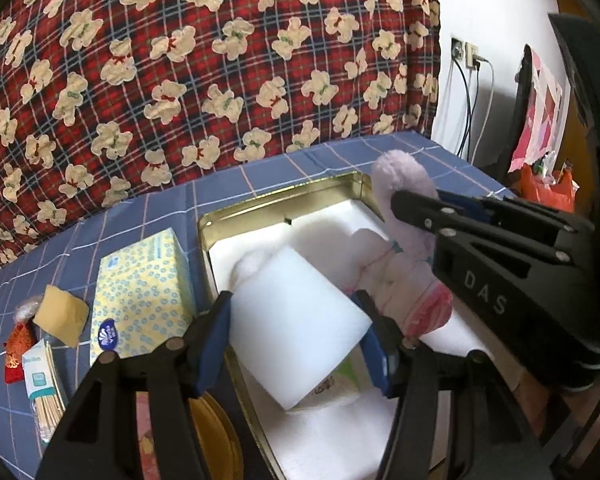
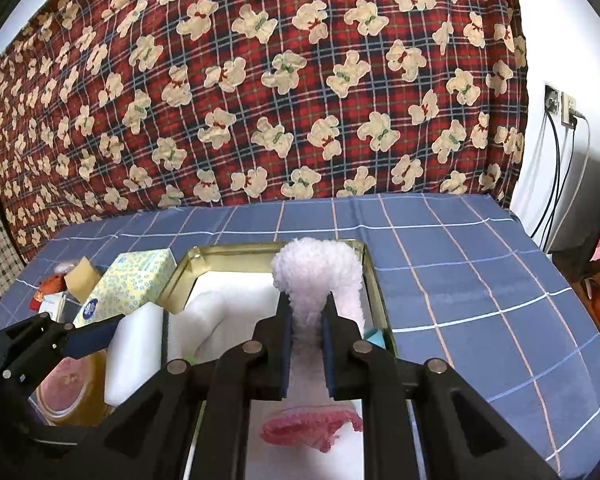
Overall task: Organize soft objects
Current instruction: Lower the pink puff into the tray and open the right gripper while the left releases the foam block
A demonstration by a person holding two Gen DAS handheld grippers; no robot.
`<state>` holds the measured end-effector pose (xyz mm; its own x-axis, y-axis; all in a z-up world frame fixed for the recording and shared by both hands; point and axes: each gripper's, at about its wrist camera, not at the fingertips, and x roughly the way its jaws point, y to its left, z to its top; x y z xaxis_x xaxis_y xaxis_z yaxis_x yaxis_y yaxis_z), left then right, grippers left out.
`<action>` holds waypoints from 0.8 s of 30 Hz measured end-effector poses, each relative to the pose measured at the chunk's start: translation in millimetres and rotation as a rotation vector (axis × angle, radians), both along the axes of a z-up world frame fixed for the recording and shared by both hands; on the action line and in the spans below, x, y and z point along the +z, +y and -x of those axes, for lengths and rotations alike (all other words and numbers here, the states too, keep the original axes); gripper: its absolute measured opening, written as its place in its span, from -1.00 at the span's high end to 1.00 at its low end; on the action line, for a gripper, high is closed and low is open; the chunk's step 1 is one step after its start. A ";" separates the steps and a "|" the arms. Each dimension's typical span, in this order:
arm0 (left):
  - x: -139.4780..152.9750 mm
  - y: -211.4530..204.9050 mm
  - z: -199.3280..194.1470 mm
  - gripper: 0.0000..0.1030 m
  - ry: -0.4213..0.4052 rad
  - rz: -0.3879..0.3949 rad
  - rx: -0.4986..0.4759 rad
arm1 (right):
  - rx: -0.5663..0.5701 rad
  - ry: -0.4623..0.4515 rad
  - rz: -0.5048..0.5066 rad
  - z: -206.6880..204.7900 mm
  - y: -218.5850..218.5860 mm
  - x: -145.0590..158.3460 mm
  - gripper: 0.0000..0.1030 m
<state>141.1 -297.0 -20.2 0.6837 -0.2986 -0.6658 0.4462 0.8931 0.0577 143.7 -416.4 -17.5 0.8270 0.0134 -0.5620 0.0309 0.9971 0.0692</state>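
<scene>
Two soft things in hand: a white foam block (image 1: 300, 320) and a fuzzy lilac sock (image 2: 316, 280) with a pink cuff, both held over the gold tin (image 1: 236, 216).
Foam block: clamped between the blue pads of the left gripper (image 1: 296, 336), tilted, its lower corner over the tin's white lining; a printed packet is seen just under it.
Sock: pinched at mid-length by the right gripper (image 2: 306, 344), jaws drawn narrow on the fabric, toe end standing up near the tin's far wall, cuff hanging toward the camera.
Step judged: both pieces are being settled into the tin.
Doing it well: the block is best levelled and lowered flat before the jaws are opened, so it is not left propped on the packet; the sock should be laid beside it, not under it.
Risk: the two grippers are near each other over the tin, so one release at a time is advised.
Around: tissue box (image 1: 140, 292) just beside the tin, yellow sponge (image 1: 62, 314) further left, on the blue checked cloth (image 2: 480, 280).
</scene>
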 end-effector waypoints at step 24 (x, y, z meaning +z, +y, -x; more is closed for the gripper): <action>3.4 1.3 17.7 -0.53 -0.058 -0.045 -0.005 | -0.036 -0.076 -0.034 10.8 -4.8 5.1 -0.24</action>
<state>123.4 -295.7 -16.8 0.7202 -0.2732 -0.6377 0.4455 0.8867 0.1233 132.9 -421.3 -12.4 0.8674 0.0006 -0.4975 0.0604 0.9925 0.1064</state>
